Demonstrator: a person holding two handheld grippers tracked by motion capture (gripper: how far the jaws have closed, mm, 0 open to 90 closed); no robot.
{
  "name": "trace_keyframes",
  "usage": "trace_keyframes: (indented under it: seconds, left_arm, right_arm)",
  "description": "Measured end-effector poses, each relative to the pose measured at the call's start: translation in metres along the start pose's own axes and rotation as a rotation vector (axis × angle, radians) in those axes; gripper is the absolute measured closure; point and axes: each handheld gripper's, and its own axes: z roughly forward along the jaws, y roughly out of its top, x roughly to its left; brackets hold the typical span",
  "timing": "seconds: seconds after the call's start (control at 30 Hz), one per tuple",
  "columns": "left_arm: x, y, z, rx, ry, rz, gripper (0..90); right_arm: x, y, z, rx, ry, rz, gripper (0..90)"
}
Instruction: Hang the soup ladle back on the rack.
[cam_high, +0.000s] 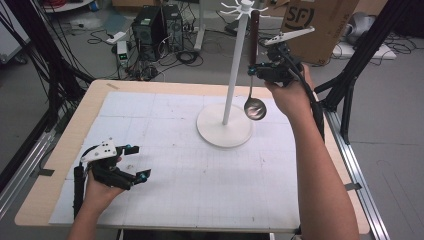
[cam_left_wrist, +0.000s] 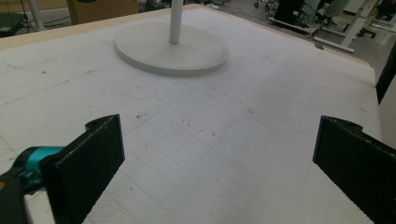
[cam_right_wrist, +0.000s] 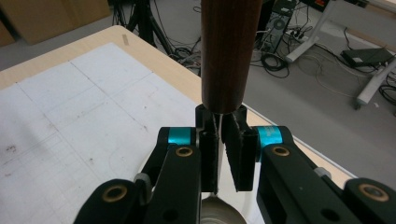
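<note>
A ladle (cam_high: 254, 108) with a steel bowl and a dark wooden handle (cam_right_wrist: 229, 51) hangs upright beside the white hook stand (cam_high: 233, 75). My right gripper (cam_high: 261, 70) is shut on the ladle's thin metal shank just below the wooden handle, held high next to the stand's pole. The top of the handle reaches up near the stand's hooks (cam_high: 241, 7). The bowl (cam_right_wrist: 219, 212) shows below the jaws in the right gripper view. My left gripper (cam_high: 137, 162) rests low over the mat at the front left, open and holding nothing, with its jaws wide apart (cam_left_wrist: 219, 163).
The stand's round base (cam_left_wrist: 172, 47) sits on the white gridded mat (cam_high: 200, 175) covering the wooden table (cam_high: 55, 150). A cardboard box (cam_high: 320, 25), computer towers (cam_high: 157, 25) and cables lie on the floor beyond the table. Black frame legs stand at both sides.
</note>
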Motion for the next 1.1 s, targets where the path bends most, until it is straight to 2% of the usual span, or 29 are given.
trace_keyframes:
  seconds: [0.33, 0.37, 0.4, 0.43, 0.47, 0.57, 0.7, 0.83, 1.1]
  left_arm:
    - [0.000, 0.000, 0.000, -0.001, 0.001, -0.001, 2.6]
    - [0.000, 0.000, 0.000, -0.001, 0.001, 0.000, 2.6]
    - [0.000, 0.000, 0.000, -0.002, -0.002, -0.006, 2.6]
    - [0.000, 0.000, 0.001, -0.002, -0.002, -0.006, 2.6]
    - [0.000, 0.000, 0.000, 0.000, -0.002, -0.004, 2.6]
    - [0.000, 0.000, 0.000, 0.000, -0.002, -0.004, 2.6]
    - [-0.001, 0.000, 0.000, 0.001, -0.005, 0.000, 2.6]
    - [-0.002, 0.000, 0.000, -0.002, -0.005, -0.004, 2.6]
    - [-0.002, 0.000, 0.000, 0.001, -0.003, 0.000, 2.6]
  right_arm:
    - [-0.004, 0.000, 0.006, 0.012, -0.004, 0.013, 83.9]
    - [-0.005, -0.002, 0.008, 0.010, -0.004, 0.016, 79.3]
    - [-0.006, -0.003, 0.009, -0.010, 0.013, 0.016, 64.9]
    - [-0.006, -0.003, 0.008, -0.018, 0.033, 0.018, 54.9]
    - [-0.006, -0.004, 0.008, -0.023, 0.048, 0.010, 49.9]
    - [-0.005, -0.006, 0.006, -0.003, 0.032, 0.018, 43.0]
    - [-0.005, -0.009, 0.002, -0.012, 0.013, 0.004, 38.3]
    - [-0.005, -0.015, -0.003, -0.039, 0.028, 0.008, 37.8]
    - [-0.003, -0.027, -0.009, -0.036, 0.047, -0.017, 34.2]
